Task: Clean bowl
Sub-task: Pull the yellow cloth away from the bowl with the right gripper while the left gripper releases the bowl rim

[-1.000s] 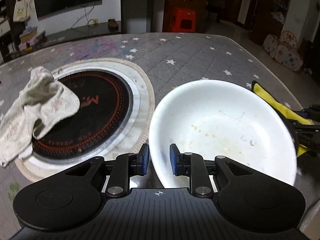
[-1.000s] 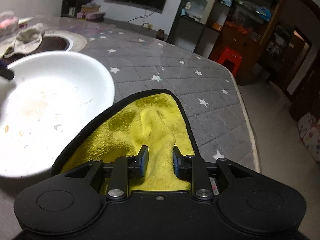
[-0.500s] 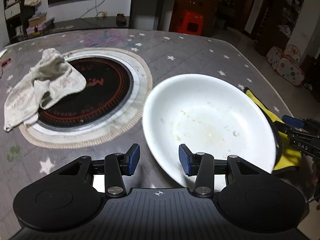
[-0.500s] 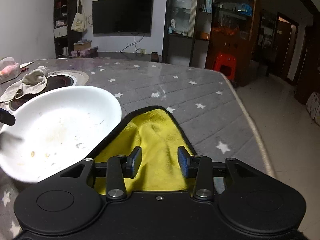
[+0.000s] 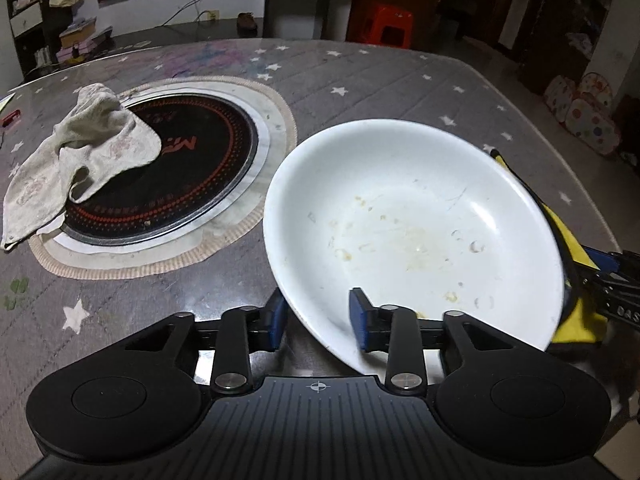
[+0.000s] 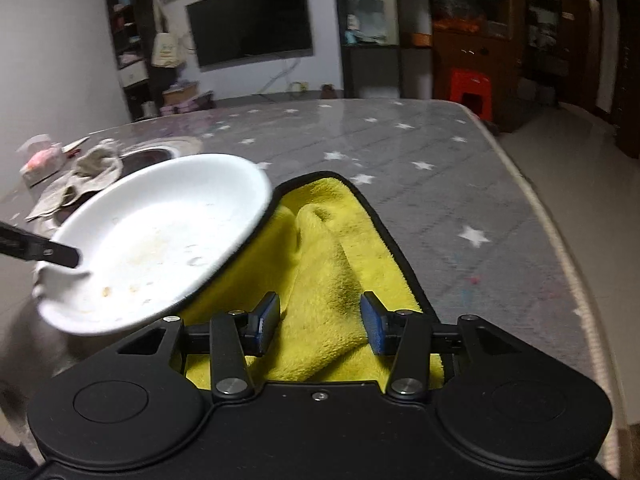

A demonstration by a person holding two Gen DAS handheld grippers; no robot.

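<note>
Currently: bowl rim straddled by my left tongs, yellow cloth under my right.

Left wrist view: my left gripper (image 5: 318,322) stands wide open, one pad outside and one inside the near rim of the soiled white bowl (image 5: 416,220), gripping nothing; the bowl lies tilted on the star-patterned table (image 5: 360,76), directly ahead. Right wrist view: my right gripper (image 6: 320,322) hangs open and empty over the yellow microfibre cloth (image 6: 332,252), the bowl (image 6: 160,236) to its left, overlapping the cloth's edge.
</note>
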